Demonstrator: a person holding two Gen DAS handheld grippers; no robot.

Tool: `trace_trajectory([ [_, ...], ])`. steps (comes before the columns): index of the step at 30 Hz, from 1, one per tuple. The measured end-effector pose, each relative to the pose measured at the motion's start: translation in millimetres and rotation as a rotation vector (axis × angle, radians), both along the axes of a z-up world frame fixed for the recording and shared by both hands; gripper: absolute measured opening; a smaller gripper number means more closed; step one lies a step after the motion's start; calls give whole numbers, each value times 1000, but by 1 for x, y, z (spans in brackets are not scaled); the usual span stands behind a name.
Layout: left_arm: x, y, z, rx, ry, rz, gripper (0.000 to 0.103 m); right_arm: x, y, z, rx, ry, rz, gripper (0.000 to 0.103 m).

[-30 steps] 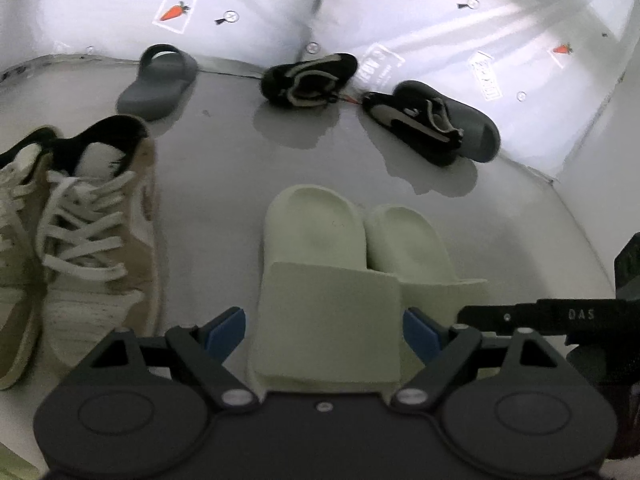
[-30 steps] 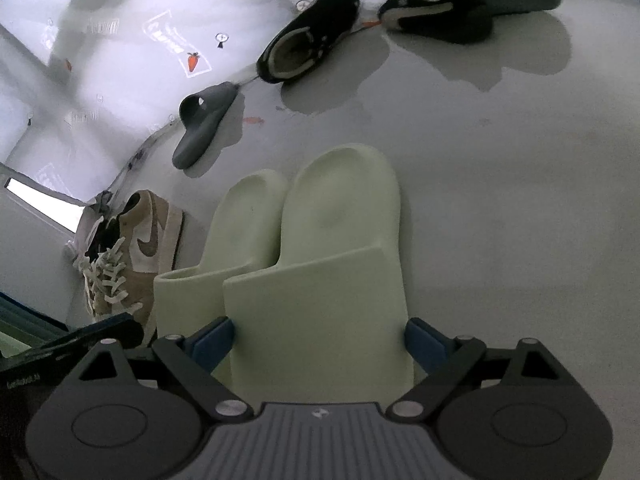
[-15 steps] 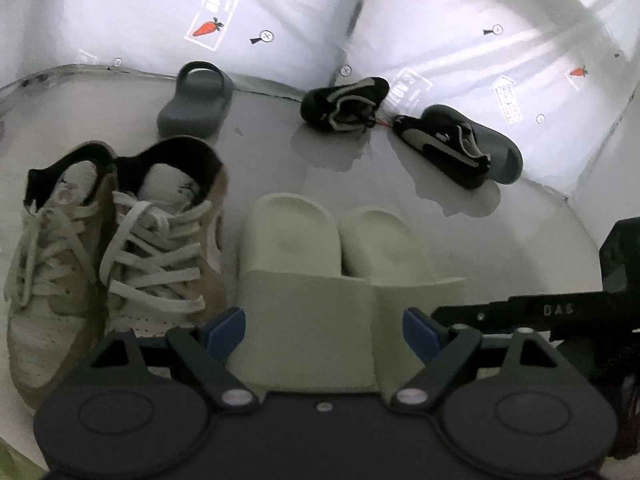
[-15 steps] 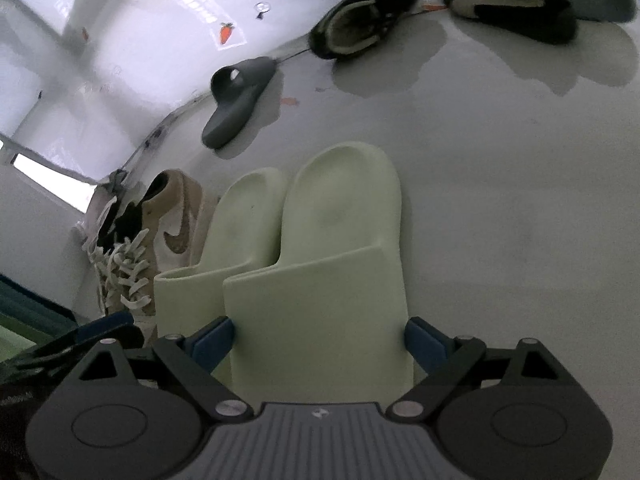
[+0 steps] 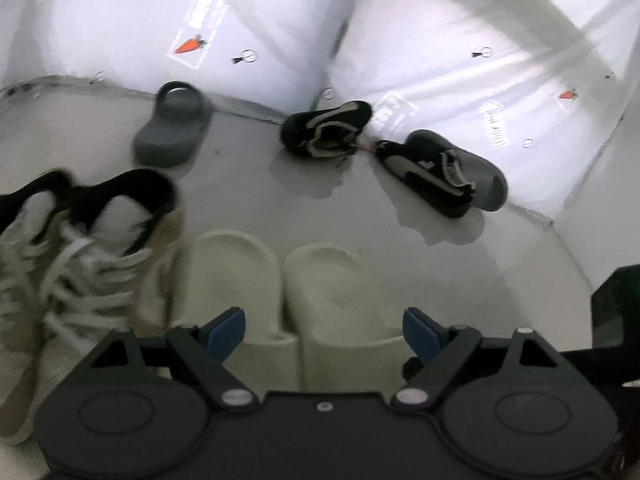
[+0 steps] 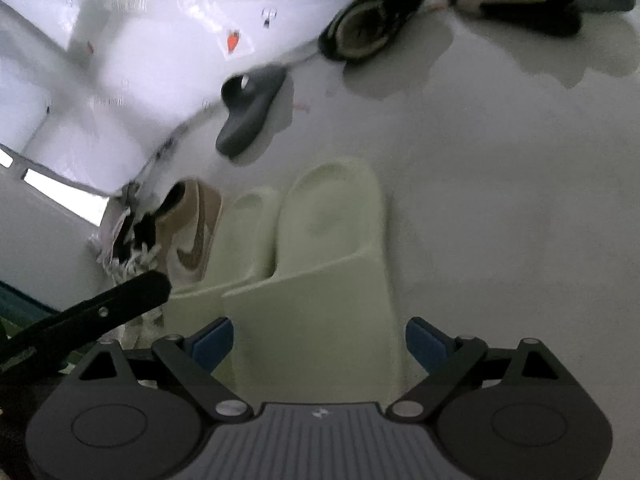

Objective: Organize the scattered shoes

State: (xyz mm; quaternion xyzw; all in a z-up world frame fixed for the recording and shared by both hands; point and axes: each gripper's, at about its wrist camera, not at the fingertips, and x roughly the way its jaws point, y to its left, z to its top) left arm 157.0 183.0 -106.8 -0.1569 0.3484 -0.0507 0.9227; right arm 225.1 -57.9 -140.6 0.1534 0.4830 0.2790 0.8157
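A: Where are the pale green slides point(image 5: 280, 292)?
B: Side by side on the grey floor point(image 5: 248, 184), right next to the tan sneakers point(image 5: 92, 256). Those two pairs look lined up.
A: What are the grippers doing?
B: The right gripper point(image 6: 319, 340) is spread wide around the right slide point(image 6: 332, 248), not squeezing it. The left gripper point(image 5: 324, 326) is spread wide too, holding nothing.
A: What is left?
B: One dark grey slide point(image 5: 174, 124) sits alone by the wall point(image 5: 120, 20). The other grey slide point(image 5: 476, 176) has a black sneaker point(image 5: 428, 176) on it, and one more black sneaker point(image 5: 326, 128) lies nearby.
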Motion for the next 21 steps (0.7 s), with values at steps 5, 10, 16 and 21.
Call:
trace_trajectory([
  [5, 22, -36, 0, -18, -20, -34, 86, 14, -56, 18, -51, -90, -154, 94],
  [10, 53, -80, -1, -27, -33, -99, 86, 30, -115, 30, -141, -234, -310, 96],
  [16, 104, -135, -2, -42, -34, -181, 86, 63, -159, 29, -222, -287, -408, 100],
  [21, 168, -177, 2, -2, -30, -203, 86, 106, -181, 24, -284, -338, -460, 100],
])
